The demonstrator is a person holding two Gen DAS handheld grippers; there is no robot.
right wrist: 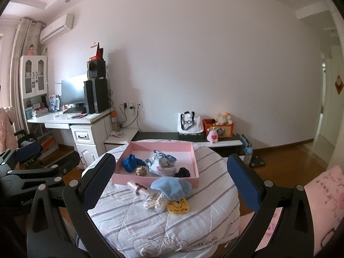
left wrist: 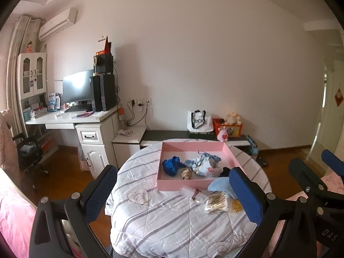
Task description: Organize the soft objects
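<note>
Both hand-held grippers hang above a round counter (right wrist: 172, 225) draped in a white quilt with grey stripes. The left hand-held gripper (left wrist: 172, 191) has its jaws spread wide and holds nothing; the right hand-held gripper (right wrist: 172, 185) is likewise wide apart and empty.

A pink tray (right wrist: 194, 161) at 12 o'clock already holds 4 soft things: a blue knitted piece (right wrist: 129, 163), a patterned cloth bundle (right wrist: 160, 164), a small tan plush (right wrist: 141, 170) and a dark fabric ball (right wrist: 182, 172). Still outside, just in front of the tray, lie a light blue cloth (right wrist: 172, 188) and a yellow knitted toy (right wrist: 178, 207), beside a bag of cotton swabs (right wrist: 154, 202). The job looks over halfway done.

At 10 o'clock stands a white desk (right wrist: 64, 118) with a monitor (right wrist: 73, 90); wooden flooring and a plain wall lie behind.
</note>
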